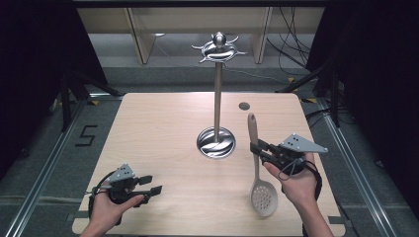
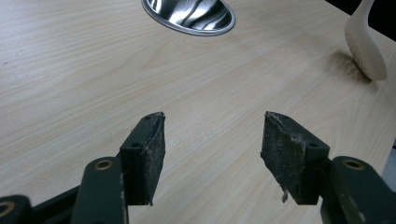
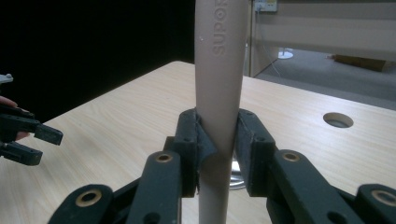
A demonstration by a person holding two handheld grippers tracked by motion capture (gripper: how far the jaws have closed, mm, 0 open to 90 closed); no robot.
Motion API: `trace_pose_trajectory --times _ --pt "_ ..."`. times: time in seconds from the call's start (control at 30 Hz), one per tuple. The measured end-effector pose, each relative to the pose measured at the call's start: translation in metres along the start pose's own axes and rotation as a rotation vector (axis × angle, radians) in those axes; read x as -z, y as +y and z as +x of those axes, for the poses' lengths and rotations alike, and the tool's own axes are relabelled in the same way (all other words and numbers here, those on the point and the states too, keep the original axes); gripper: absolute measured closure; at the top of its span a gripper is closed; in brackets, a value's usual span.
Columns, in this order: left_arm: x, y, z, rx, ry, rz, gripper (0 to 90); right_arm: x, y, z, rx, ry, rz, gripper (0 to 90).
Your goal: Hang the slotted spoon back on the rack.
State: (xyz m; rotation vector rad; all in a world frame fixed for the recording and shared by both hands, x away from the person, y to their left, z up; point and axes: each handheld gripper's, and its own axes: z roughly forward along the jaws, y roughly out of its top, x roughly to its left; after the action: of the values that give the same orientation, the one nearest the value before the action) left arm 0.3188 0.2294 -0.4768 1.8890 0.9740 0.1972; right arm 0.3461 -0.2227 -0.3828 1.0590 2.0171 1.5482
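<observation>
A beige slotted spoon (image 1: 257, 168) is held over the right half of the wooden table (image 1: 158, 143), bowl toward the front edge, handle pointing away. My right gripper (image 1: 258, 150) is shut on its handle (image 3: 218, 79), the pads pressing both sides. A steel utensil stand (image 1: 216, 98) with a round base (image 1: 216, 142) and hooked top rises at the table's middle. My left gripper (image 1: 154, 184) rests low at the front left, open, nothing between its pads (image 2: 149, 154). The left gripper view catches the stand's base (image 2: 189, 16) and the spoon's bowl (image 2: 366, 44).
A small round hole (image 1: 244, 105) sits in the table's far right part. Black curtains flank both sides, and cables lie on the floor behind. The other gripper (image 3: 23, 137) appears at the left of the right gripper view.
</observation>
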Motion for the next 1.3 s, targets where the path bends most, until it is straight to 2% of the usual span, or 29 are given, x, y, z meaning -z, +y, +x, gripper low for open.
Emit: trace_pose_trajectory --times 0.03,0.07,0.23,0.4,0.47,0.5,0.6,0.73,0.87,0.9,0.93,1.0,1.03,1.07,1.13,1.3 --pt "0.0 0.0 0.0 0.0 0.0 0.0 38.9 -0.001 0.001 -0.002 0.034 0.005 -0.011 72.4" --pt "0.0 0.001 0.001 -0.013 -0.004 0.001 38.9 -0.001 0.001 -0.002 0.027 0.01 -0.009 72.4" --pt "0.0 -0.001 -0.001 -0.013 0.004 0.012 38.9 0.002 0.003 -0.003 0.012 0.011 -0.024 72.4" --pt "0.004 -0.003 -0.001 -0.012 0.014 0.002 38.9 0.006 0.008 -0.003 0.025 -0.002 -0.048 72.4" --pt "0.005 -0.003 -0.001 -0.013 0.014 -0.002 38.9 0.008 0.01 0.0 0.002 -0.004 -0.043 72.4" --pt "0.006 -0.003 -0.001 -0.016 0.013 0.003 38.9 0.007 0.011 -0.002 0.028 -0.006 -0.06 72.4" --pt "0.005 -0.002 -0.001 -0.016 0.008 -0.008 38.9 0.006 0.013 -0.001 0.035 -0.006 -0.074 72.4" --pt "0.004 -0.002 0.0 -0.017 0.01 0.004 38.9 0.005 0.013 0.001 0.02 0.006 -0.066 72.4" --pt "0.004 -0.001 0.0 -0.013 0.009 0.001 38.9 0.005 0.013 0.0 0.036 -0.003 -0.077 72.4" --pt "0.004 -0.001 0.0 -0.013 0.01 0.001 38.9 0.006 0.014 0.002 0.013 -0.022 -0.075 72.4" --pt "0.003 -0.002 0.0 -0.014 0.009 -0.009 38.9 0.007 0.015 0.001 0.034 -0.013 -0.078 72.4" --pt "0.004 -0.001 0.001 -0.028 0.017 0.01 38.9 0.008 0.015 0.001 0.028 -0.025 -0.082 72.4" --pt "0.004 -0.001 0.0 -0.012 0.013 0.005 38.9 0.008 0.016 0.001 0.03 -0.019 -0.09 72.4" --pt "0.004 -0.001 0.0 -0.018 0.008 0.003 38.9 0.009 0.017 0.002 0.017 -0.015 -0.095 72.4" --pt "0.002 -0.001 0.0 -0.018 0.011 -0.007 38.9 0.009 0.018 0.002 0.036 -0.021 -0.1 72.4" --pt "0.002 0.0 0.0 -0.018 0.012 0.005 38.9 0.01 0.021 0.003 0.03 -0.019 -0.101 72.4"
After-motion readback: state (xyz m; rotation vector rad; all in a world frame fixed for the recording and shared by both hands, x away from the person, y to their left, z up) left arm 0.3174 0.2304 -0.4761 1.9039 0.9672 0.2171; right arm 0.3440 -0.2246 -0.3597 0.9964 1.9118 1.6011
